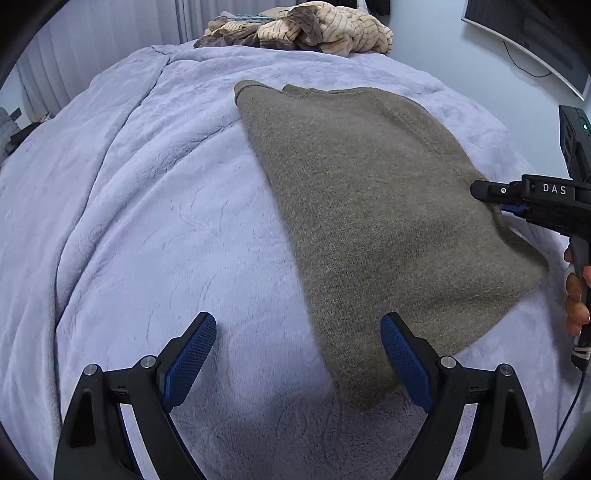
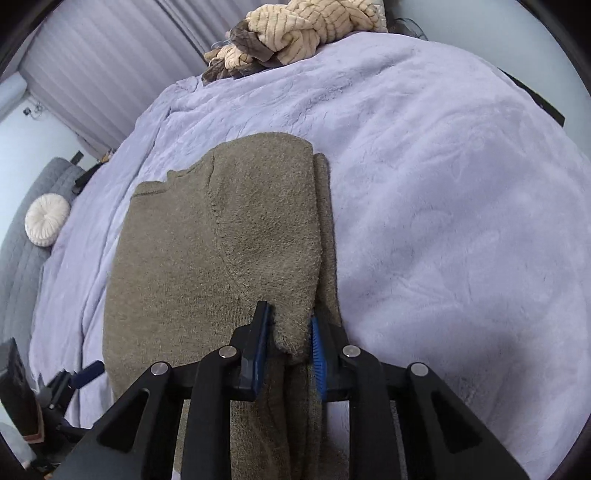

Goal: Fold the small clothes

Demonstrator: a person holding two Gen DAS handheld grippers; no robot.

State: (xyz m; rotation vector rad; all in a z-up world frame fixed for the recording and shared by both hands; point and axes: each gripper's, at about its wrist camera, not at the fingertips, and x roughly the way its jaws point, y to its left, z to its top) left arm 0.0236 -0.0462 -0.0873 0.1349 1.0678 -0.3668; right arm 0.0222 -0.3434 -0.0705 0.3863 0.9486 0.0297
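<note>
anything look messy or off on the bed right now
Only one thing: a tan striped blanket lies crumpled in a heap at the far end of the bed. The olive sweater lies flat, one side folded over, the right gripper shut on a folded edge. The left gripper is open. Nothing looks damaged.

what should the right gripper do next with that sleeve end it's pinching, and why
Probably release it. The right gripper is closed on the cuff end of the sleeve, which already lies folded across the olive-brown sweater, flat on the lavender blanket. The left gripper hangs open above the sweater's near edge, holding nothing. Opening the jaws and backing off would likely leave the fold in place.
</note>
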